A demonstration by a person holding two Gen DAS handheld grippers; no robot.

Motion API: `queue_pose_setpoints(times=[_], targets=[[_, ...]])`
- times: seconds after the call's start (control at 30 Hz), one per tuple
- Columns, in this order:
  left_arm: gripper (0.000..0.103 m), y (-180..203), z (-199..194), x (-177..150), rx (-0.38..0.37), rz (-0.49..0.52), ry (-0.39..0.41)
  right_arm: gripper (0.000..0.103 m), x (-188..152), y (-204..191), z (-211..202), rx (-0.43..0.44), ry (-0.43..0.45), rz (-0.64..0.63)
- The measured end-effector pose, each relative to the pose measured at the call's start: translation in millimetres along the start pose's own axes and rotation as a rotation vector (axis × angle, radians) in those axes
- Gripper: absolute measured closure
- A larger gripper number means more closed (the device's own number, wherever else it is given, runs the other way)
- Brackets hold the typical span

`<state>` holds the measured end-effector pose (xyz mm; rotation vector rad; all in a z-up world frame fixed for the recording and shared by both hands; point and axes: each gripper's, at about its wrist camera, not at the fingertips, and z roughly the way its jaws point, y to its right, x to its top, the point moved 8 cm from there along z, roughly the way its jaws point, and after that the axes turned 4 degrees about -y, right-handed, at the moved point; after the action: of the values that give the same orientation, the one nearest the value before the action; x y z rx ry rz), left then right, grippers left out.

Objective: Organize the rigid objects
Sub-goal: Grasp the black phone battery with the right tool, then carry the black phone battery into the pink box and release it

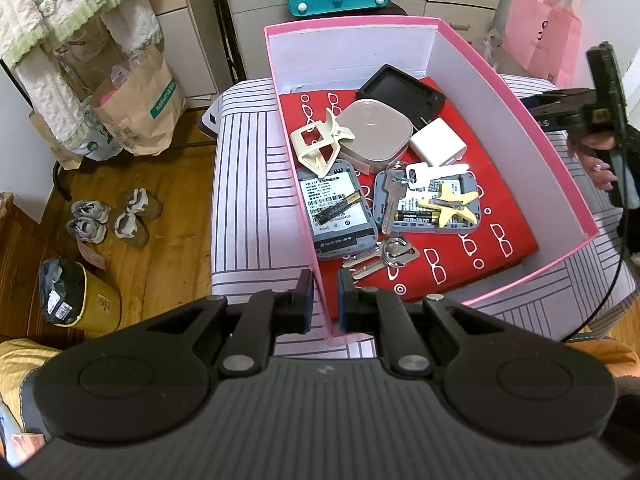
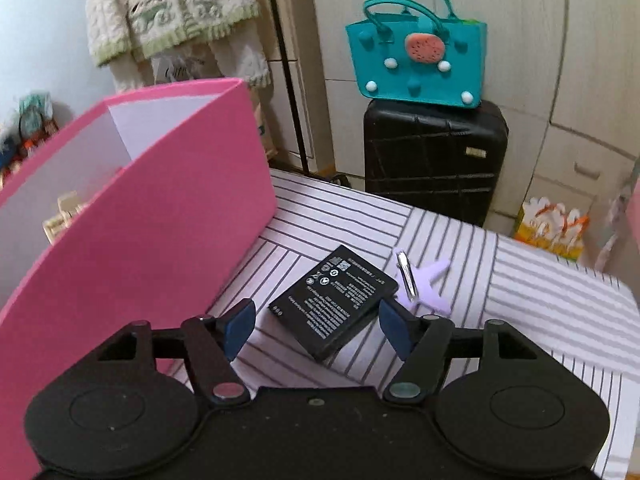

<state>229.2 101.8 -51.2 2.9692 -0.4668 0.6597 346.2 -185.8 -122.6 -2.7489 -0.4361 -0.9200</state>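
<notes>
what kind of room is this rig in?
Most likely a home bedroom or living space, not a lab. A black suitcase with a teal handbag on top stands against cabinets, shoes sit on the wooden floor, and a fleecy garment hangs nearby.

Left gripper (image 1: 325, 294) clamped on pink box (image 1: 516, 116) wall (keys (image 1: 380, 258) inside)

black grippers (image 2: 316, 326), blue pads (silver rivets)
</notes>
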Motion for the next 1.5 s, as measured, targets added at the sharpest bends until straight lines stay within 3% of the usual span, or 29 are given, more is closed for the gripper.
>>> queue_pose_setpoints(times=[0.1, 0.17, 0.37, 0.4, 0.47, 0.57, 0.83, 1.03, 1.1, 1.13, 1.27, 1.5], targets=[[0.094, -0.1, -0.1, 0.0, -0.005, -0.005, -0.001, 0.025, 1.0, -4.6, 8.9, -0.016, -0.007, -0.049], [0.094, 0.2, -0.3, -0.5, -0.011, -0.008, 0.000, 0.013, 1.6, -8.1, 13.7, -0.021, 0.003, -0.096], [0.094, -0.7, -1.3, -1.3, -0.021, -0.011, 0.002, 0.011, 1.7, -8.2, 17.3, 0.006, 0.070, -0.123], [0.094, -0.4, -1.3, -1.3, -0.021, -0.011, 0.003, 0.012, 1.2, -7.1, 17.1, 0.004, 0.085, -0.124], [0.094, -0.8, -1.0, -1.3, -0.020, -0.012, 0.003, 0.035, 0.8, -6.7, 13.1, 0.004, 0.114, -0.130], [0.094, -1.2, -1.1, -1.1, -0.018, -0.011, 0.004, 0.046, -0.8, -5.1, 5.2, 0.011, 0.094, -0.119], [0.094, -1.0, -0.7, -0.6, -0.018, -0.011, 0.004, 0.046, -16.1, -10.1, -10.0, -0.002, -0.016, -0.136], [0.094, -1.4, -0.7, -0.6, -0.017, -0.007, 0.003, 0.028, -7.0, -12.3, 3.0, -0.003, -0.028, -0.104], [0.094, -1.5, -0.7, -0.5, -0.026, -0.016, 0.004, 0.039, -3.5, -13.1, 6.4, -0.017, -0.006, -0.103], [0.094, -1.1, -0.2, -0.2, -0.029, -0.019, 0.004, 0.050, -1.3, -12.9, 5.7, -0.021, 0.008, -0.102], [0.094, -2.3, -0.4, -1.4, -0.034, -0.026, 0.009, 0.050, -3.4, -11.1, 0.6, -0.057, 0.010, -0.071], [0.094, -5.0, -1.3, 0.6, -0.045, -0.052, -0.001, 0.050, -13.2, -16.5, -33.4, -0.030, 0.066, -0.034]])
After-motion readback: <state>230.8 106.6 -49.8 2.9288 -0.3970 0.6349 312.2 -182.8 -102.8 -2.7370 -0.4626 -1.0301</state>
